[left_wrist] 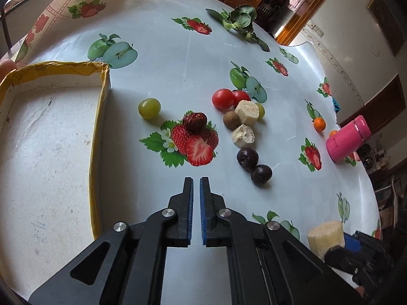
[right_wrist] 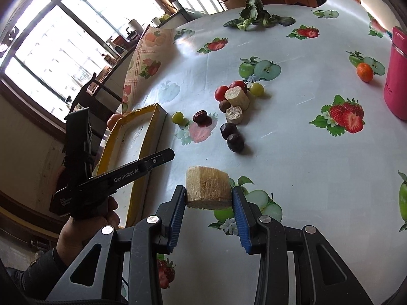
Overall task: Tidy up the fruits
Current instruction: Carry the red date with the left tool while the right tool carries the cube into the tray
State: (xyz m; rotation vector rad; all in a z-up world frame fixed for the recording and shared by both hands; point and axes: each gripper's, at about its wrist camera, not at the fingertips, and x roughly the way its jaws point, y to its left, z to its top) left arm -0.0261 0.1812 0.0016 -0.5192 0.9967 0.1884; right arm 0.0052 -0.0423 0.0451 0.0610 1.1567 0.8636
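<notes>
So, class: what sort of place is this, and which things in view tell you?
Probably a home dining room: a table under a fruit-print cloth, a large window with kettles on its sill, and wooden doors behind.

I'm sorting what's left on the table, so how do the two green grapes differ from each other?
The near grape lies alone, close to the yellow-rimmed tray; the far grape is tucked into the cluster, touching a pale sugarcane chunk. The near grape shows whole, while the far grape is half hidden behind that chunk in the left wrist view. Both are round, yellow-green and rest on the tablecloth.
</notes>
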